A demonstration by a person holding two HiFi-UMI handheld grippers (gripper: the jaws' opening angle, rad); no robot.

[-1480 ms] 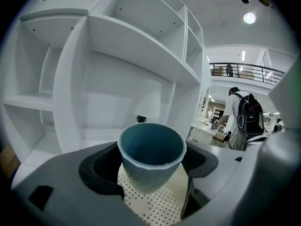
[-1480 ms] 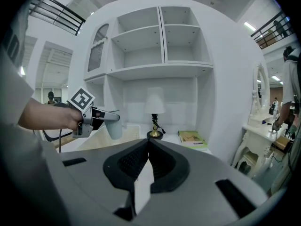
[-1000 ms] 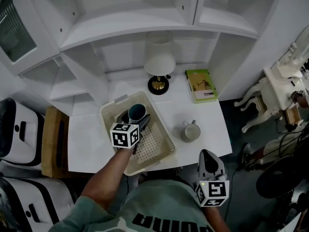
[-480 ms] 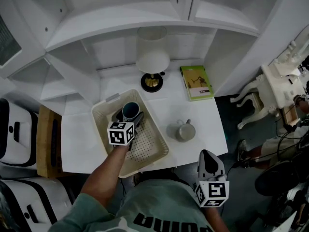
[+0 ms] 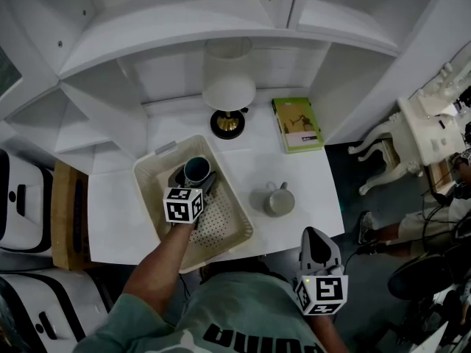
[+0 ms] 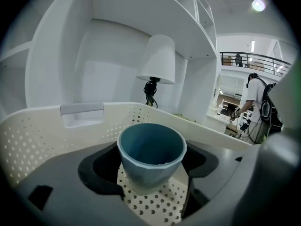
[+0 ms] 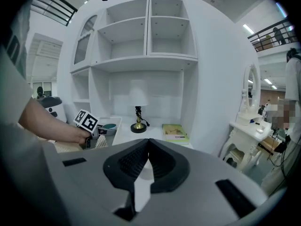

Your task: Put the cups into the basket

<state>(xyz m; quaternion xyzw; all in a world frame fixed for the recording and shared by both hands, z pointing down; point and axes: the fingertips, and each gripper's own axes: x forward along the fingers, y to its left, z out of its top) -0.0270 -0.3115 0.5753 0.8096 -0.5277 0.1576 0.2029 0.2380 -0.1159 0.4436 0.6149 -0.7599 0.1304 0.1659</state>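
1. A white-shaded lamp with a dark, gold-ringed base stands at the back of the white counter.
2. A green book lies flat just right of the lamp.
3. White open shelving rises behind the counter.
4. A wooden board sits left of the counter.

The teal ceramic cup is between the jaws of the left hand-held gripper, inside the cream perforated plastic basket on the white table. Right of that gripper stands the grey mug. Beyond it stand the white-shaded lamp and the green book.
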